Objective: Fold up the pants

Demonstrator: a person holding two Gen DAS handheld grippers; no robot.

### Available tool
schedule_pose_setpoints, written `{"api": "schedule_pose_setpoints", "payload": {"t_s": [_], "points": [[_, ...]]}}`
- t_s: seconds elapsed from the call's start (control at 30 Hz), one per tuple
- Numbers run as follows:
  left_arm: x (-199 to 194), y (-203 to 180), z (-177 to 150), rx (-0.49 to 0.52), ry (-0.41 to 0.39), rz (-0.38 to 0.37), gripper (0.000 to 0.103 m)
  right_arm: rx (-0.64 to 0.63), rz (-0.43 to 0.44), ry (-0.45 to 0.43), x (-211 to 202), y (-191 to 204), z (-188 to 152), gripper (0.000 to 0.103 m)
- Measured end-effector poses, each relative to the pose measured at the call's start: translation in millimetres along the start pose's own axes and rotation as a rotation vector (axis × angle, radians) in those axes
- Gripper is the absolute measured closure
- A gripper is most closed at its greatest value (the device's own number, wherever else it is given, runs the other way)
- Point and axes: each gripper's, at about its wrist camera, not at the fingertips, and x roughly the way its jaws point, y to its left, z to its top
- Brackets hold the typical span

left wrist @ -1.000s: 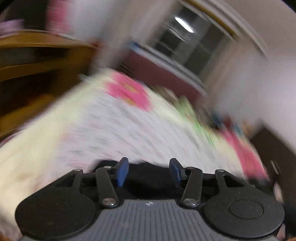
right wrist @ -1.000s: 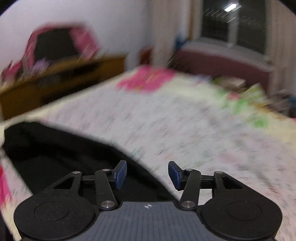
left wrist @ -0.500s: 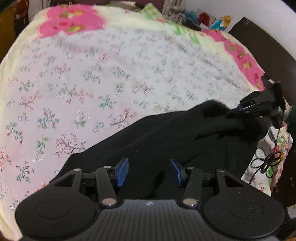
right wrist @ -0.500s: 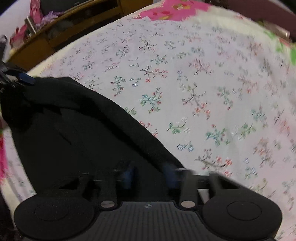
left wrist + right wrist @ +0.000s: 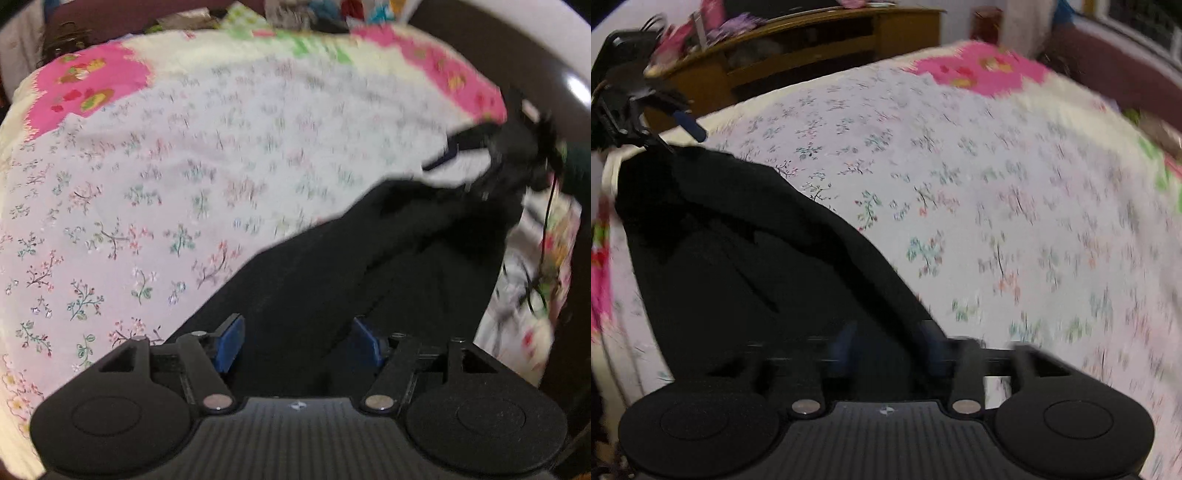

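Black pants (image 5: 369, 280) lie on the bed (image 5: 184, 166), along its near edge, stretched between the two tongs. Step in hand looks like laying out or starting the first fold: both tongs sit at the pants' ends.

Left tongs (image 5: 295, 338): blue pads wide apart, black cloth lying between them, not pinched as far as visible. Right tongs (image 5: 886, 347): motion-blurred, pads apart with cloth running between; gap looks fairly wide, but whether it grips is hard to tell.

Next move, my guess: close each pair of tongs on an edge of the cloth, then lift one end and carry it over the other. Needs both grips secure and cloth kept taut, else it bunches.

View differences:
- Left view shows the right tongs at far right, at the pants' far end, plus a dark headboard (image 5: 546, 66) and cables beside the bed.
- Right view shows the left tongs at far left, over the pants' other end, plus a wooden cabinet (image 5: 798, 55) beyond the bed, unseen in left view.
- Both views blurred; cloth folds hard to read on black.
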Motion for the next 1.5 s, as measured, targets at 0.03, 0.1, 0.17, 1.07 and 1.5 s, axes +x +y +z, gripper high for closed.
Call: {"api": "schedule_pose_setpoints", "payload": {"t_s": [0.03, 0.1, 0.17, 1.07, 1.5], "points": [[5.7, 2.5, 1.5, 0.004, 0.015, -0.002, 0.032, -0.012, 0.027, 0.008, 6.7, -0.5, 3.2, 0.052], [11.9, 7.5, 5.4, 0.017, 0.03, 0.01, 0.032, -0.033, 0.057, 0.039, 21.1, -2.9, 9.8, 0.044], [13.8, 16.2, 12.3, 0.008, 0.028, 0.025, 0.032, -0.073, 0.053, 0.058, 29.6, -3.7, 15.7, 0.043], [-28.5, -9.0, 34.3, 0.123, 0.084, 0.146, 0.08, -0.094, -0.12, -0.008, -63.6, 1.2, 64.0, 0.103], [34.2, -117.8, -110.5, 0.45, 0.354, 0.27, 0.073, -0.308, -0.145, 0.265, -12.7, 154.8, -99.6, 0.088]]}}
